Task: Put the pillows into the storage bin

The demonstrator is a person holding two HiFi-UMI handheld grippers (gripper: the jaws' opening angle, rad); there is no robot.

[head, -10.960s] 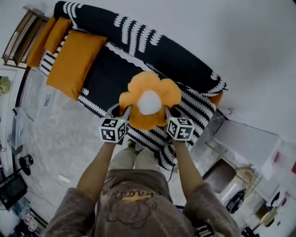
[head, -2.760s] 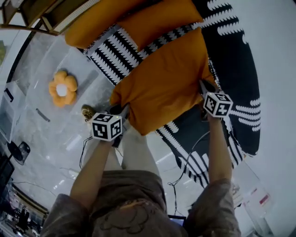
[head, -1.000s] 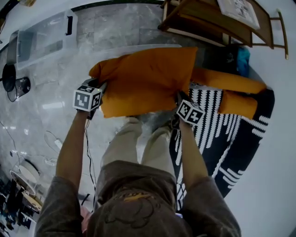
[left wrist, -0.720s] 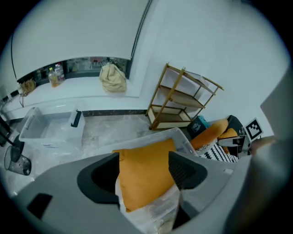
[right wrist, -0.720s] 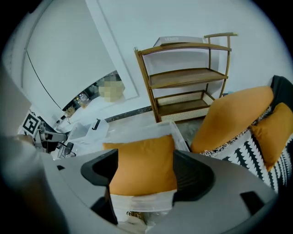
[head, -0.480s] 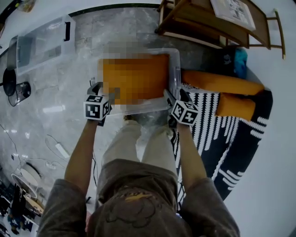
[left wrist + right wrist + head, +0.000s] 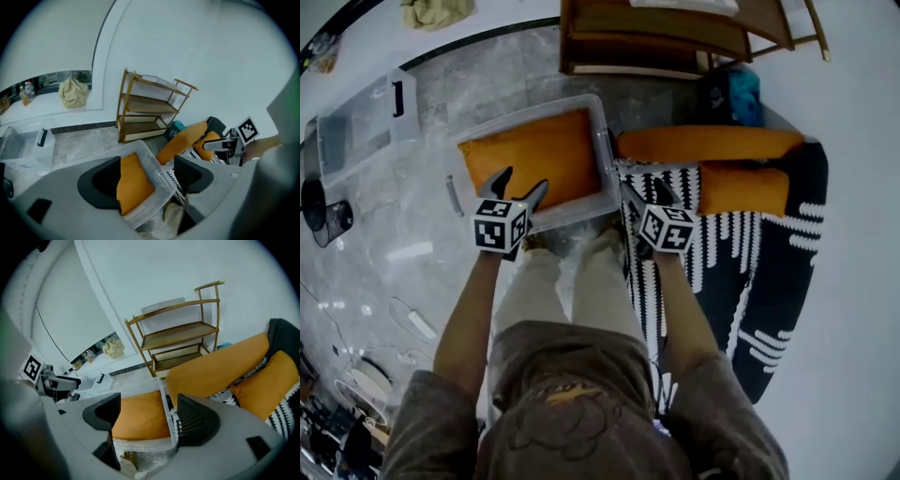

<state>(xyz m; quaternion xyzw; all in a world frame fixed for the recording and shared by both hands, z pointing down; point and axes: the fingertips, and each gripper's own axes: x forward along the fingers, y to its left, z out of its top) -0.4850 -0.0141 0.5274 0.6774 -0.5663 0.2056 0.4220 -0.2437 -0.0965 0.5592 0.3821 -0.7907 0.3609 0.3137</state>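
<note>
A large orange pillow (image 7: 539,157) lies inside the clear storage bin (image 7: 602,150) on the marble floor. My left gripper (image 7: 517,185) hangs open just over the bin's near edge, with nothing between its jaws. My right gripper (image 7: 647,194) is open too, beside the bin's right corner and above the striped sofa edge. In the left gripper view the pillow (image 7: 133,183) and the bin's rim (image 7: 152,166) show between the spread jaws. The right gripper view shows the same pillow (image 7: 140,420) below its jaws. Two more orange pillows (image 7: 708,143) (image 7: 743,187) lie on the sofa.
A black and white striped sofa (image 7: 769,281) runs along the right. A wooden shelf (image 7: 666,28) stands behind the bin. A second clear bin with a lid (image 7: 356,127) sits at the far left, and a beige bag (image 7: 436,11) lies on a ledge.
A second ago both grippers held the orange pillow over the bin. They have let go, the pillow has dropped into the bin, and both grippers have drawn back with jaws apart.
</note>
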